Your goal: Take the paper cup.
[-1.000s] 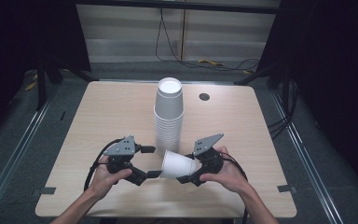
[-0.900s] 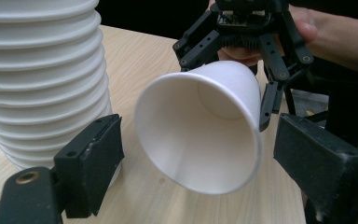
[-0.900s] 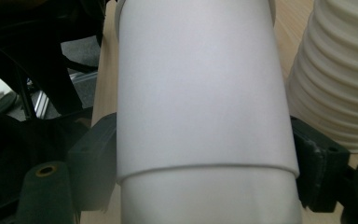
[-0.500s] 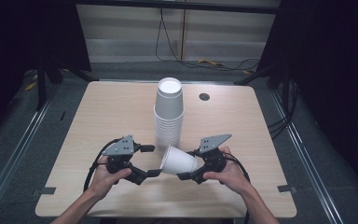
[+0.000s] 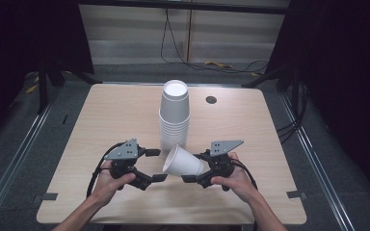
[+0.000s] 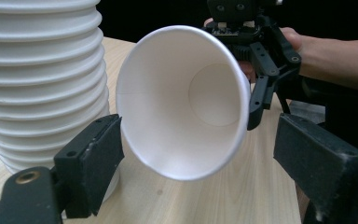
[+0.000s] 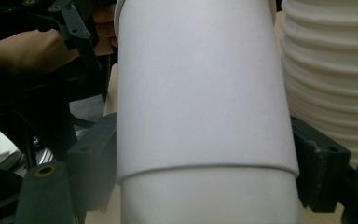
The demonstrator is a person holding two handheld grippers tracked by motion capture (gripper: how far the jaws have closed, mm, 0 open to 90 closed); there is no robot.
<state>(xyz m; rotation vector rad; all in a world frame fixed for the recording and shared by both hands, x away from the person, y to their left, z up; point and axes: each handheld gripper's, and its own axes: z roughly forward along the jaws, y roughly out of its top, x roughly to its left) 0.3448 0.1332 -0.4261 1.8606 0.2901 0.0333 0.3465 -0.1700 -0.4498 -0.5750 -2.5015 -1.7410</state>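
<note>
A single white paper cup (image 5: pixel 183 162) lies on its side in the air just above the wooden table (image 5: pixel 111 115), its mouth turned toward my left gripper (image 5: pixel 159 165). My right gripper (image 5: pixel 195 167) is shut on the cup's base end, and its own view shows both jaws pressed on the cup wall (image 7: pixel 200 93). The left gripper stands open in front of the cup's mouth (image 6: pixel 182 98), with its jaws apart and touching nothing. Just behind the cup stands a tall stack of upside-down white cups (image 5: pixel 174 115), close to both grippers (image 6: pixel 42 79) (image 7: pixel 331 70).
A small round cable hole (image 5: pixel 211 99) sits in the table behind and right of the stack. Bare tabletop spreads to the left and right of the stack. Dark floor, rails and cables surround the table.
The right hand has shifted slightly and the cup has risen a little, with its mouth closer to the left gripper's fingertips. The left gripper has stayed put.
</note>
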